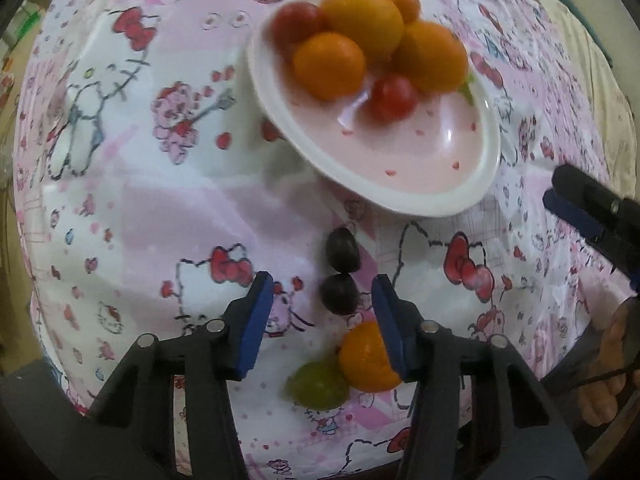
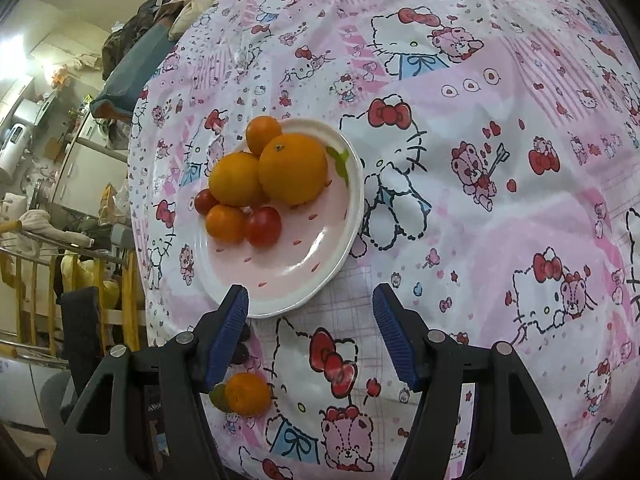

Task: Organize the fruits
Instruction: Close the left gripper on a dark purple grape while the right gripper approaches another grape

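Observation:
A pink plate (image 1: 440,168) (image 2: 312,272) on the Hello Kitty cloth holds several oranges (image 1: 362,24) (image 2: 294,168) and cherry tomatoes (image 1: 394,96) (image 2: 263,226). On the cloth near the plate lie two dark grapes (image 1: 340,268), a small orange (image 1: 366,360) (image 2: 248,394) and a green grape (image 1: 316,384) (image 2: 219,398). My left gripper (image 1: 322,312) is open and empty, with the nearer dark grape between its fingertips and the small orange by its right finger. My right gripper (image 2: 310,320) is open and empty just in front of the plate; it also shows in the left wrist view (image 1: 580,208).
The tablecloth (image 2: 480,200) covers the whole table. The table's left edge (image 2: 140,240) drops off to a cluttered room with a wooden rack (image 2: 60,272) and chairs. A hand (image 1: 612,360) shows at the right.

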{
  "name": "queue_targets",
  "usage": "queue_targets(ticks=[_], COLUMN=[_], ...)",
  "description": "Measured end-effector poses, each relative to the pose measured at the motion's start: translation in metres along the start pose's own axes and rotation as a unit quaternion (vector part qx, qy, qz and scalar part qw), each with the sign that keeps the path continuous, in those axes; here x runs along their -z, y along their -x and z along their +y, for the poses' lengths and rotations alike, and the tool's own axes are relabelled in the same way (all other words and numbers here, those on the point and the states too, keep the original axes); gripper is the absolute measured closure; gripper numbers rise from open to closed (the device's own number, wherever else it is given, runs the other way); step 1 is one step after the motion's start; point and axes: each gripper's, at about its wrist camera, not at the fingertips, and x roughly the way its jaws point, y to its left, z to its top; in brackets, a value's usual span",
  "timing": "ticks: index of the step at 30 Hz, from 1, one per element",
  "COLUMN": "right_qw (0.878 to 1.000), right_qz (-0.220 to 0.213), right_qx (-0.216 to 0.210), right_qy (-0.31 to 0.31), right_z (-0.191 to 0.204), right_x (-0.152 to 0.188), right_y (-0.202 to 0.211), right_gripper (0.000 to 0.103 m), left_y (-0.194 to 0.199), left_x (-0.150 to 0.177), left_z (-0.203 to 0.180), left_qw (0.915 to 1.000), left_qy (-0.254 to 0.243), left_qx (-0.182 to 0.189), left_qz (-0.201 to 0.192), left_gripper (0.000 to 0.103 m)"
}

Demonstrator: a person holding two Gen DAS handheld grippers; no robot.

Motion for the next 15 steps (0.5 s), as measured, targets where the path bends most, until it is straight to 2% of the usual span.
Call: queue_targets(ticks=[1,2,3,5,10,15], right_qw=[1.0,1.0,1.0,1.0,1.0,1.0], right_qz=[0.0,0.001,0.001,0.003,0.007,0.008], right_qx=[-0.002,-0.002,-0.003,-0.004,-0.003,-0.005], right_qy=[0.0,0.001,0.002,0.003,0.005,0.007], right_z=[0.001,0.001,0.002,0.002,0.004,0.005], right_x=[0.0,0.0,0.0,0.0,-0.002,-0.002], right_y=[0.0,-0.001,-0.001,-0.002,-0.005,-0.006], right_gripper=[0.036,0.036,0.036,0.036,0.036,0.036], left_y=[-0.002,-0.004,-0.007,-0.012,-0.013,-0.009], left_x=[0.0,0.001,0.001,0.001,0.002,-0.001], left_z=[-0.004,-0.007,-0.011,-0.016,-0.02,-0.018], left_qw=[1.0,0.9999,0.9996,0.9991,0.9988,0.9994], left_qy=[-0.008,-0.013,-0.021,-0.031,-0.041,-0.029], left_qx=[-0.003,-0.008,-0.016,-0.026,-0.024,-0.016], left_qz=[0.003,0.004,0.006,0.012,0.013,0.011], left_gripper=[0.057,0.062,0.074,0.084,0.084,0.085])
